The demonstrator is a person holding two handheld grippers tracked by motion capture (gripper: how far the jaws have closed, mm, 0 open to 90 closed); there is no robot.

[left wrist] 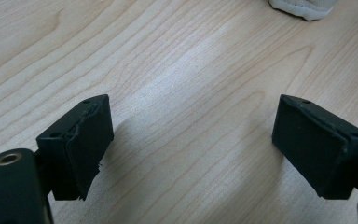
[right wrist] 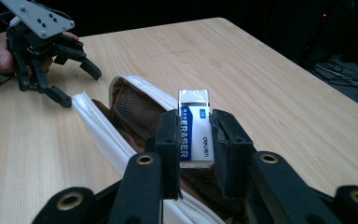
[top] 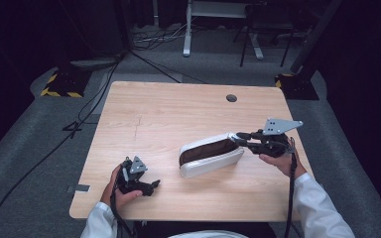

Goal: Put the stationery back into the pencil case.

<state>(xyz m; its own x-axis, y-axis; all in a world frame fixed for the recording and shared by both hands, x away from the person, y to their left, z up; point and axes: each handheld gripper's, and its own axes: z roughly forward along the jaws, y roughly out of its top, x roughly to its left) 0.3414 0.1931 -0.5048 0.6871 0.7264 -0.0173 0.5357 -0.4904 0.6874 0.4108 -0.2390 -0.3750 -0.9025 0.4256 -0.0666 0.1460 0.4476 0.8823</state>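
Observation:
A white pencil case (top: pixel 211 154) with a brown mesh lining lies unzipped in the middle of the wooden table (top: pixel 178 109). My right gripper (top: pixel 236 137) hovers at the case's right end, shut on a white and blue eraser (right wrist: pixel 194 127) marked ERASER, held over the case's opening (right wrist: pixel 140 112). My left gripper (top: pixel 155 185) rests near the table's front left, open with bare wood between its jaws (left wrist: pixel 191 135); a corner of the pencil case (left wrist: pixel 303 7) shows at the top of the left gripper view. The left gripper (right wrist: pixel 77 84) also appears far off in the right gripper view.
A round cable hole (top: pixel 231 98) sits near the table's far edge. Cables (top: pixel 94 99) run over the grey floor to the left, and desk legs (top: pixel 188 29) stand behind the table. The person's white sleeves (top: pixel 317 208) come in at the bottom.

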